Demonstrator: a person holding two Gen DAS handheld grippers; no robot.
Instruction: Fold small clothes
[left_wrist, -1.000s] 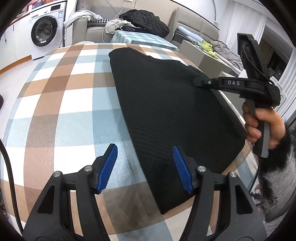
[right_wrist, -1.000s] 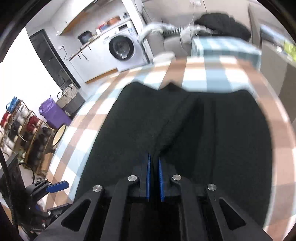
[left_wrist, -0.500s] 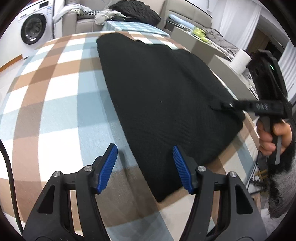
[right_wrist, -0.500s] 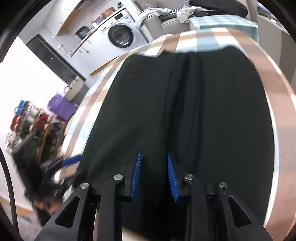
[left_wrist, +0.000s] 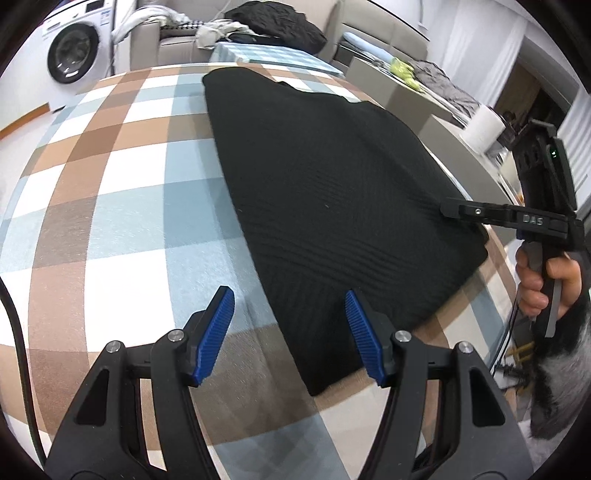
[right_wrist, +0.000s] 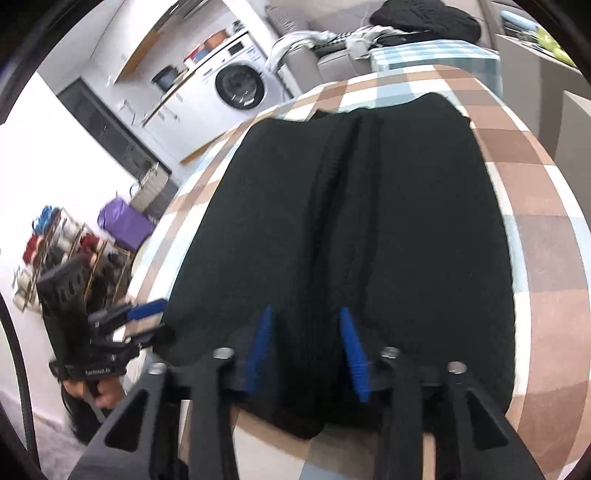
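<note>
A black knit garment (left_wrist: 332, 192) lies flat on the checked tablecloth (left_wrist: 122, 206); it also fills the right wrist view (right_wrist: 369, 240), with a raised ridge down its middle. My left gripper (left_wrist: 288, 325) is open and empty, hovering over the garment's near left edge and corner. My right gripper (right_wrist: 306, 350) is open over the garment's near hem, jaws either side of the ridge, holding nothing. The right gripper also shows in the left wrist view (left_wrist: 454, 210) at the garment's right edge. The left gripper shows in the right wrist view (right_wrist: 147, 314) at the left corner.
A washing machine (left_wrist: 74, 55) and a sofa piled with clothes (left_wrist: 273, 22) stand beyond the table. A paper roll (left_wrist: 484, 125) sits on a grey unit at right. Shelves with spools (right_wrist: 55, 240) and a purple bag (right_wrist: 125, 221) stand left of the table.
My right gripper has opened, releasing the pinched fold of the garment, and drawn back to the near hem. The left gripper stayed open and shifted slightly along the garment's edge.
</note>
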